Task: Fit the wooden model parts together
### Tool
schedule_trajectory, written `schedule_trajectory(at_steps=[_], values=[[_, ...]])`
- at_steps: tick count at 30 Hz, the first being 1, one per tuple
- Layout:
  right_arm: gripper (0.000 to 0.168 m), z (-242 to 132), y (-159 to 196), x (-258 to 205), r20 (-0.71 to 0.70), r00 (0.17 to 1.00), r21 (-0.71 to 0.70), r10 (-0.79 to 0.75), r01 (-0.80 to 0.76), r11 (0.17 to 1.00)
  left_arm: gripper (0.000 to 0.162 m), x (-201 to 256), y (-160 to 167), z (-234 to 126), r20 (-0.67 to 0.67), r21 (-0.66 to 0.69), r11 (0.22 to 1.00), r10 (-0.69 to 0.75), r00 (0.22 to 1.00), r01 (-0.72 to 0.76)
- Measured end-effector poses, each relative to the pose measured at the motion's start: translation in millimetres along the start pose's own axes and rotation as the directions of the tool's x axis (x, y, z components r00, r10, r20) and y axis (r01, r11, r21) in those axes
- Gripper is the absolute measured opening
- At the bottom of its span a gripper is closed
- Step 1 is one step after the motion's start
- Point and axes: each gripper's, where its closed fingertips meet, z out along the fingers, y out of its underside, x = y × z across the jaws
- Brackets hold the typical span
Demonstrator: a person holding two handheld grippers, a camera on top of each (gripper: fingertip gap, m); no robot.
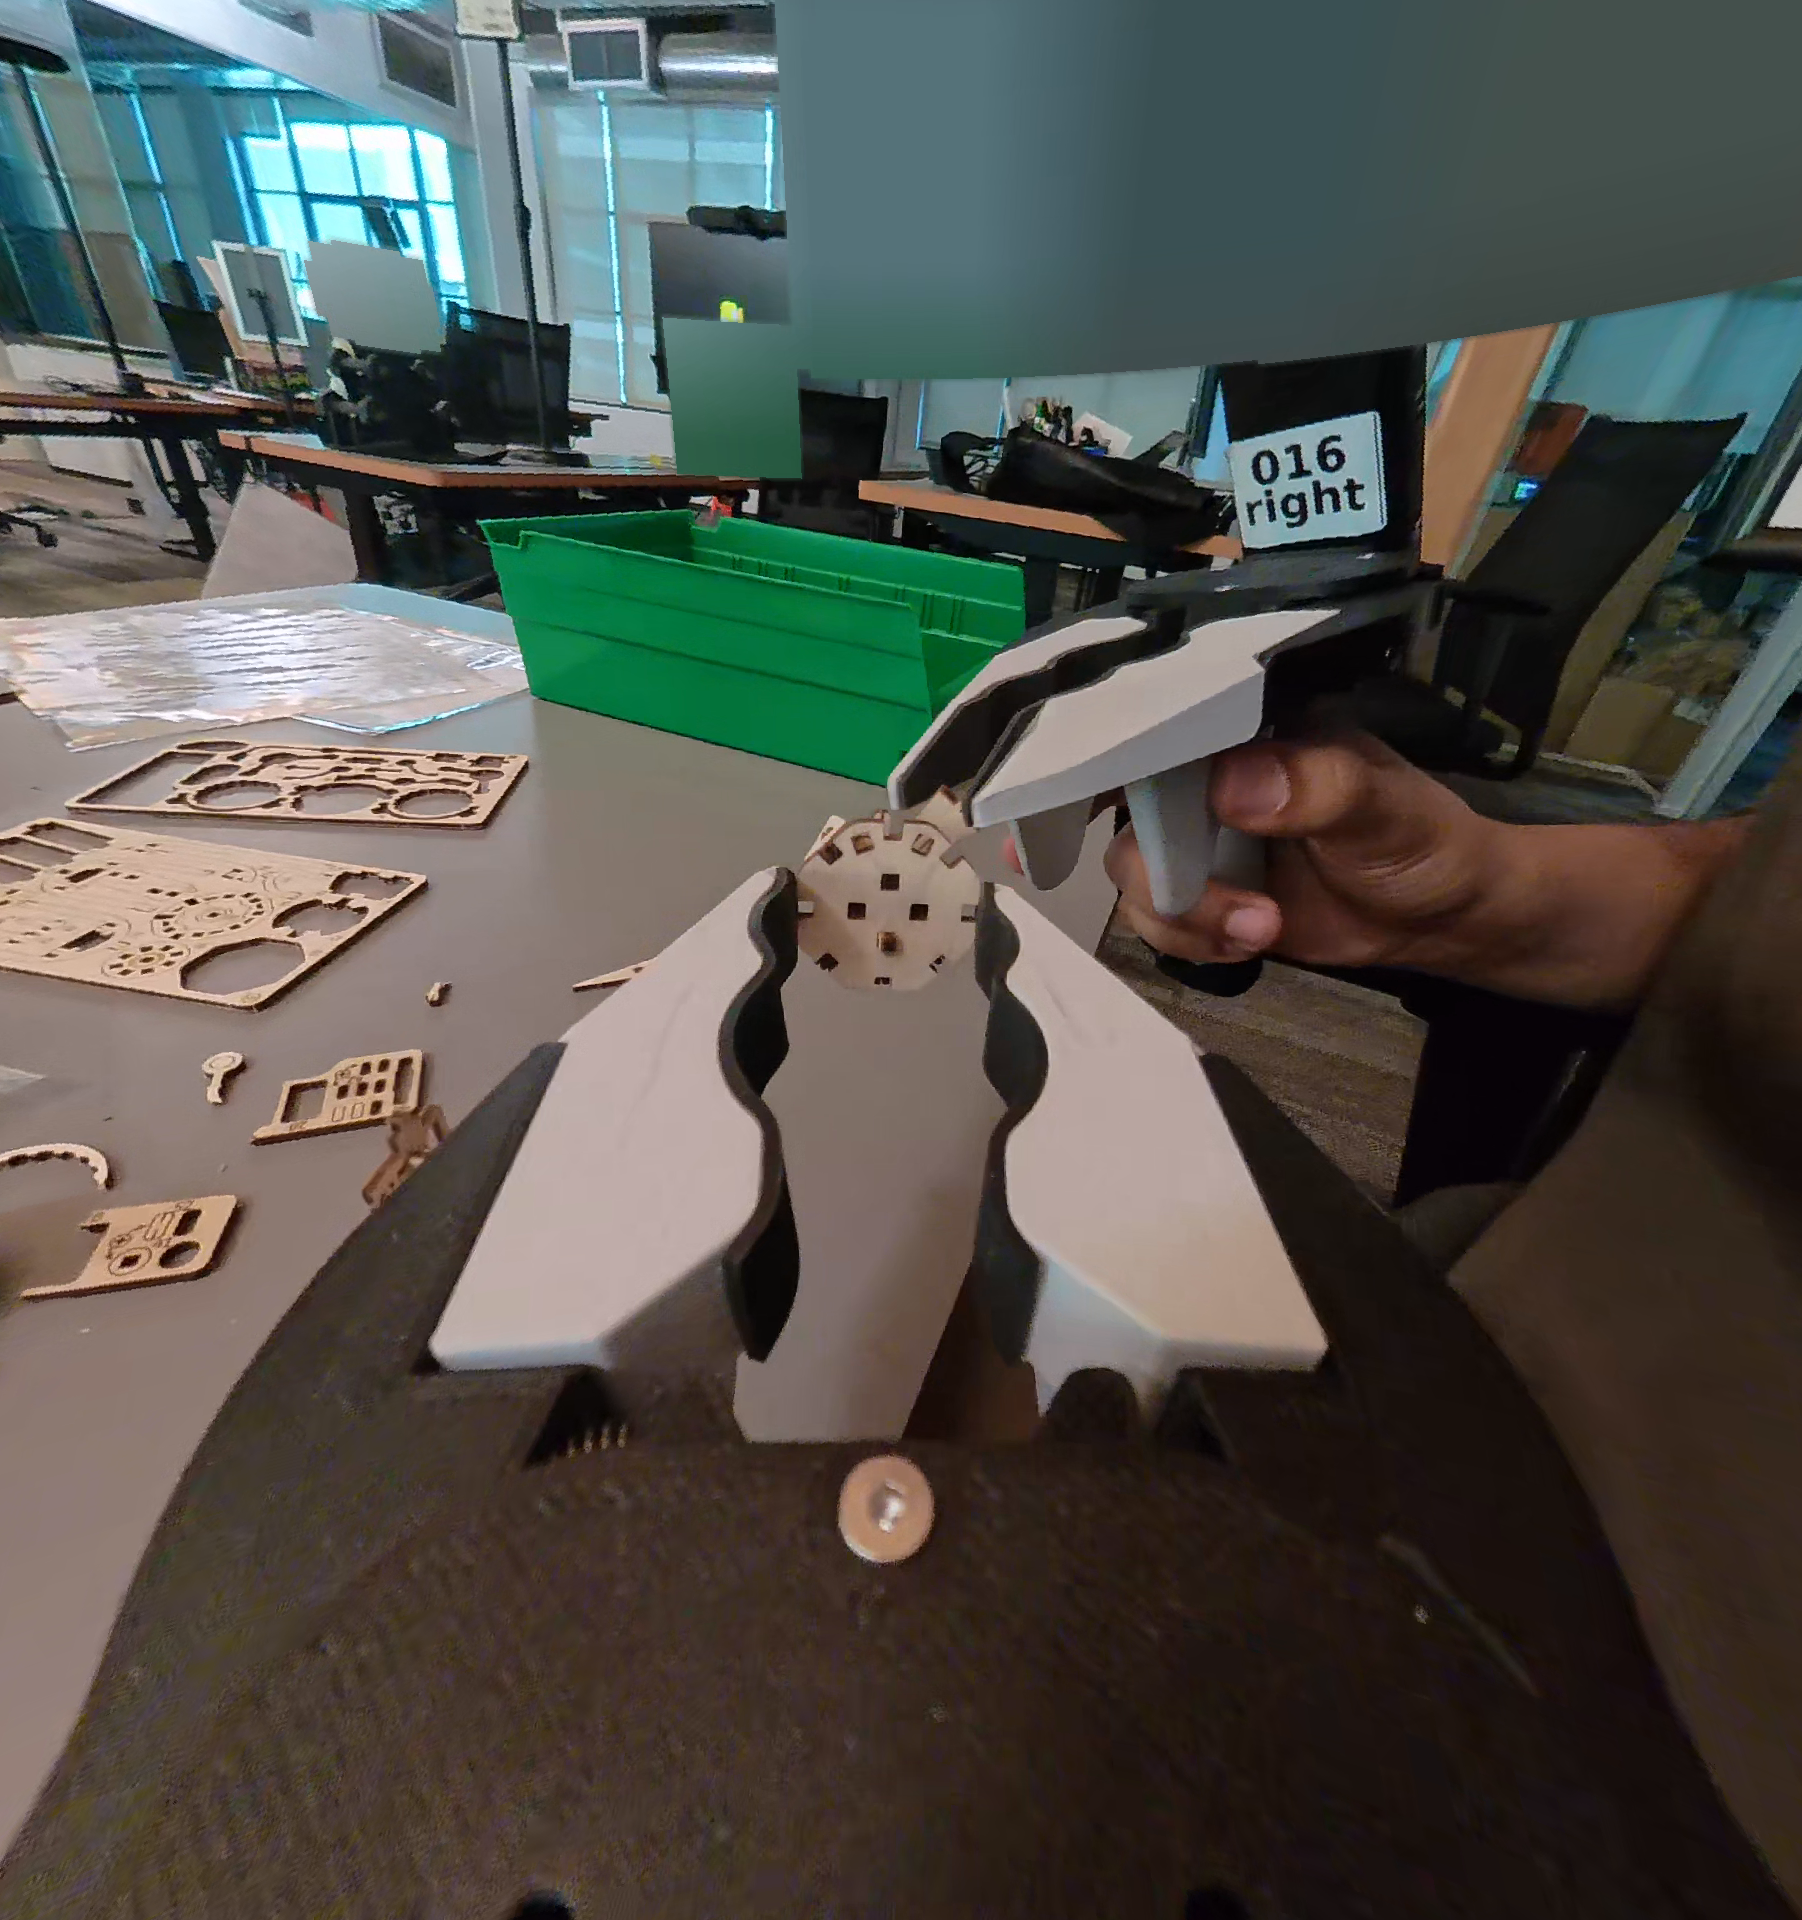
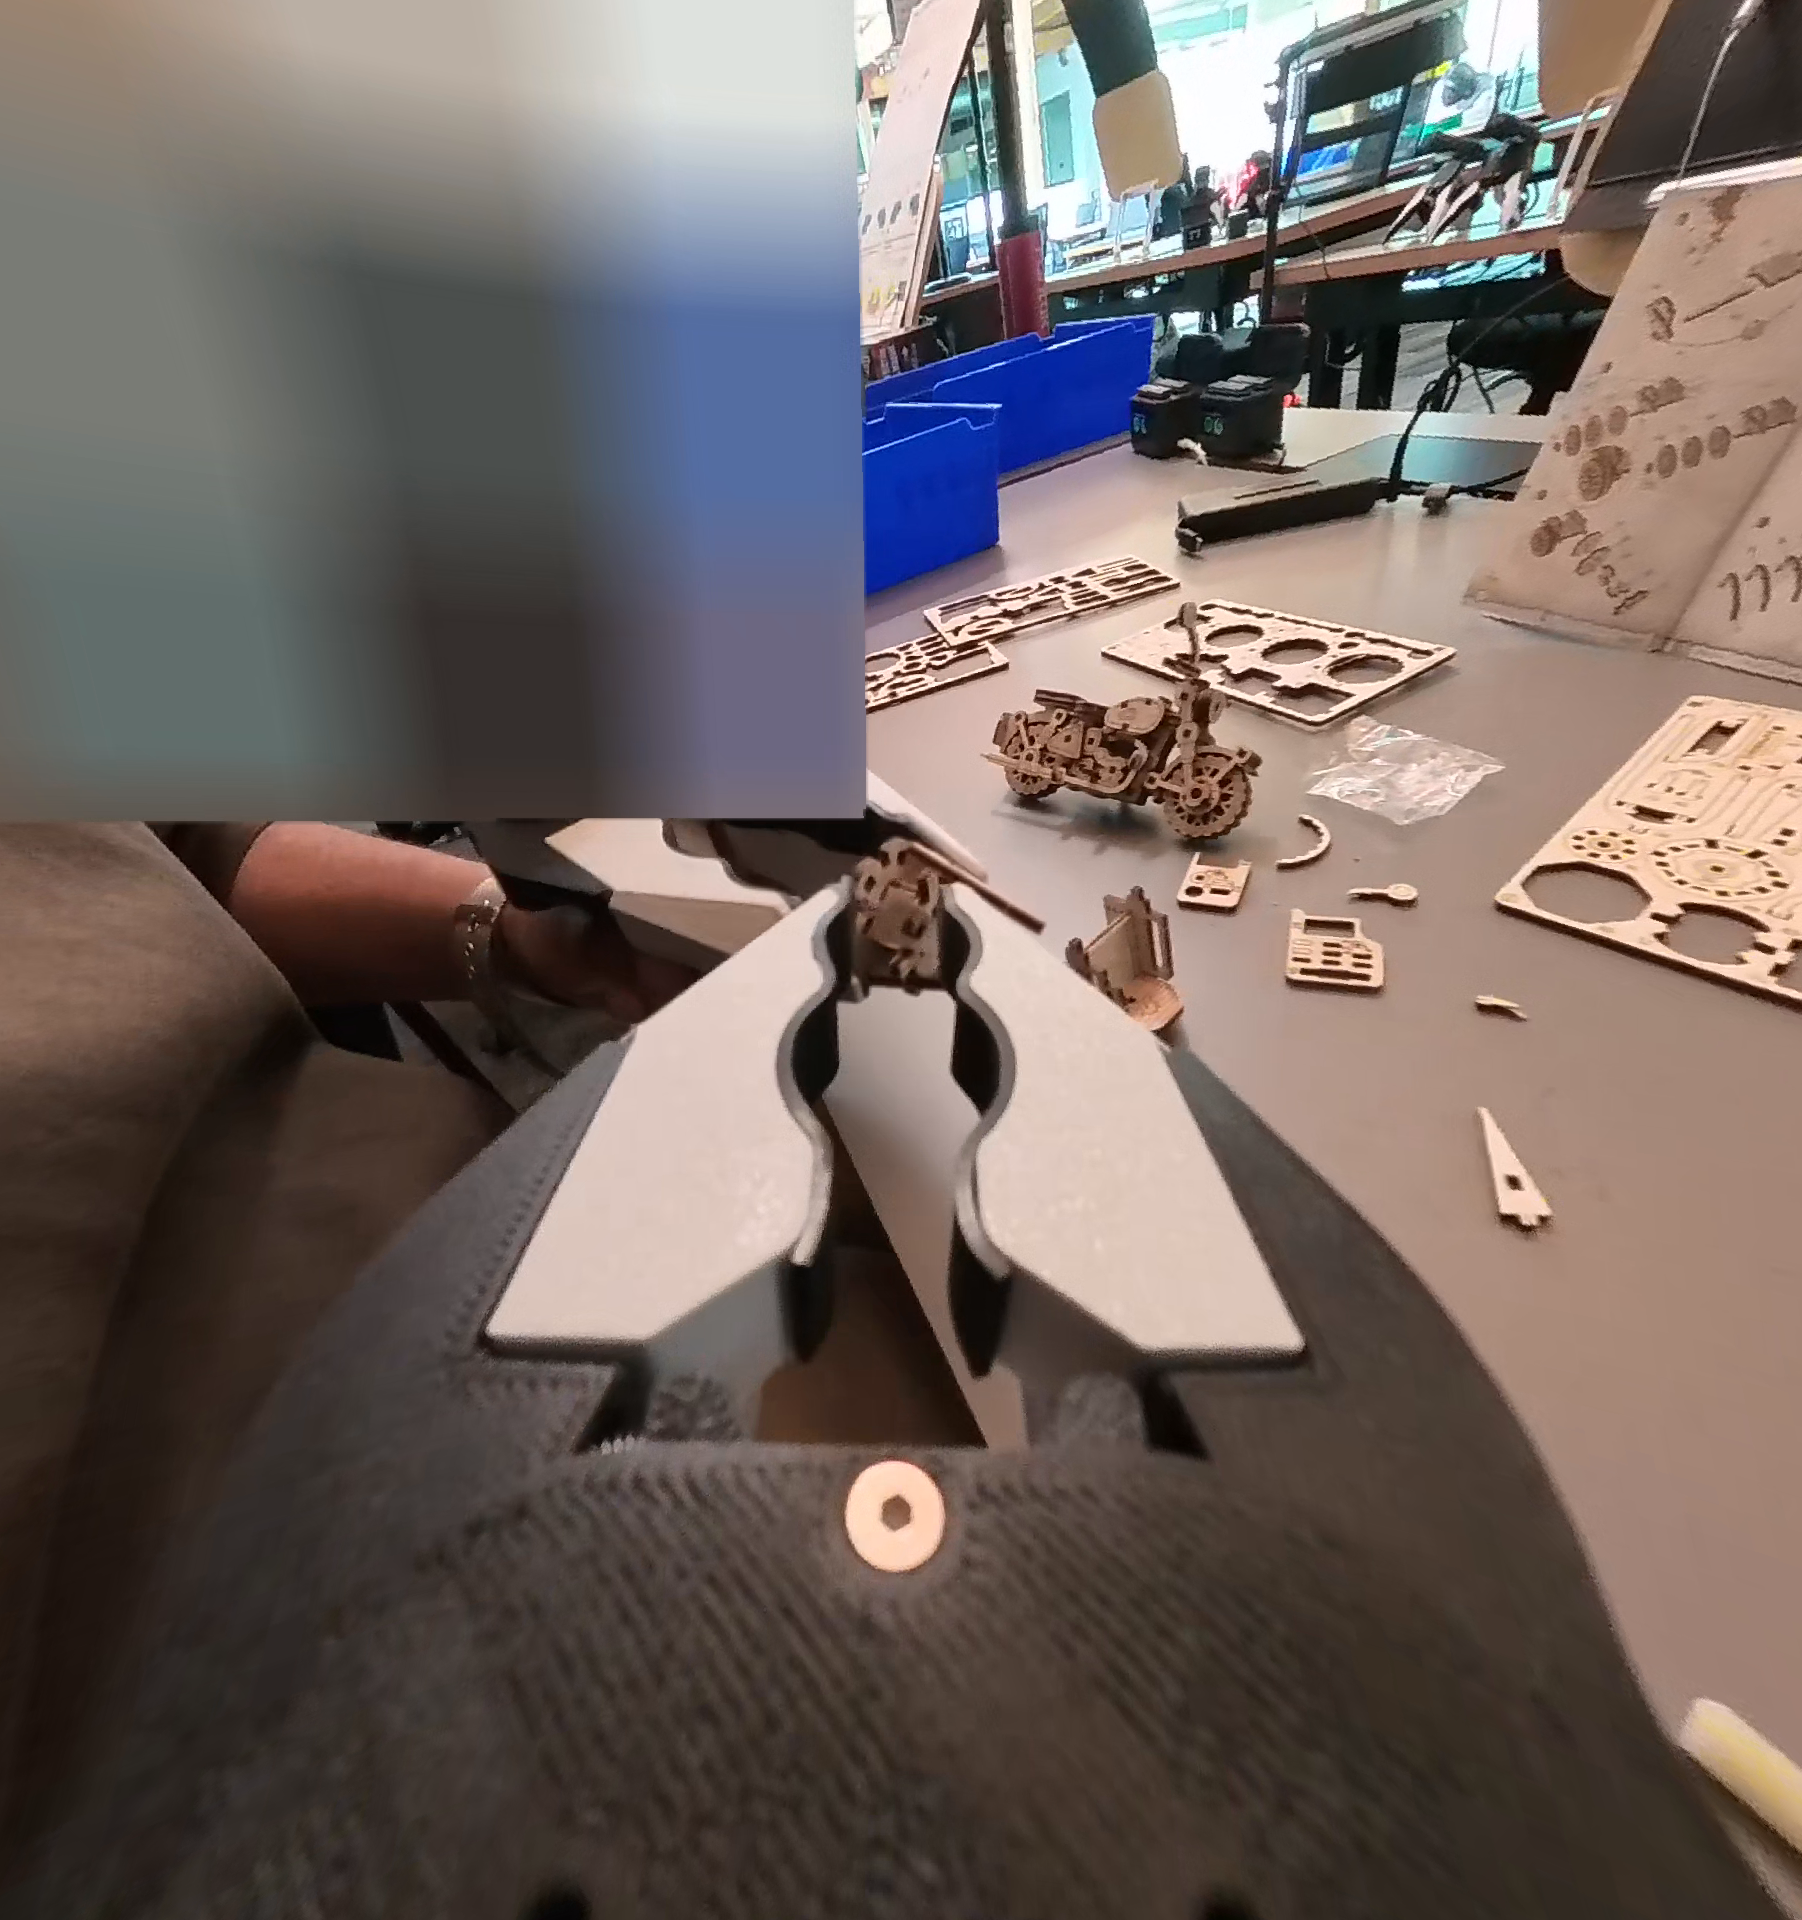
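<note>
In the left wrist view my left gripper is shut on a round wooden wheel with square holes and a notched rim, held above the table's near edge. A second wooden layer shows behind its upper left rim. My right gripper comes in from the upper right, held by a hand, and its tips pinch the wheel's upper rim. In the right wrist view the right gripper is shut on the same wheel, seen edge-on. The left gripper's tip is just behind it.
Punched wooden sheets and small loose parts lie to the left, with a green bin behind. The right wrist view shows a built wooden motorcycle, a small sub-assembly, more sheets, blue bins and an open instruction booklet.
</note>
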Motion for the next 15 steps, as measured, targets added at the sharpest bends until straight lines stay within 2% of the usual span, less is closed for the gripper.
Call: schedule_trajectory(at_steps=[4, 8, 12, 15], values=[[0.017, 1.4, 1.5, -4.2, 0.027, 0.999, -0.013, -0.018, 0.019, 1.000, 0.031, 3.2, -0.2, 0.9, -0.025, 0.005, 0.999, -0.033, 0.999, 0.033], [0.024, 0.8, -0.8, -11.6, 0.082, 0.996, -0.008, -0.036, 0.037, 0.999, 0.031, 4.9, -3.7, -1.3, -0.086, 0.019, 0.991, -0.128, 0.988, 0.130], [0.012, -0.9, 2.0, -8.6, 0.067, 0.993, -0.036, -0.098, 0.101, 0.994, 0.031, 8.0, -2.2, -2.7, -0.129, -0.001, 0.989, -0.144, 0.981, 0.145], [0.011, -2.4, 0.1, -9.4, 0.075, 0.992, -0.033, -0.103, 0.105, 0.994, 0.031, 8.3, -1.8, -3.6, -0.150, -0.007, 0.987, -0.162, 0.975, 0.163]])
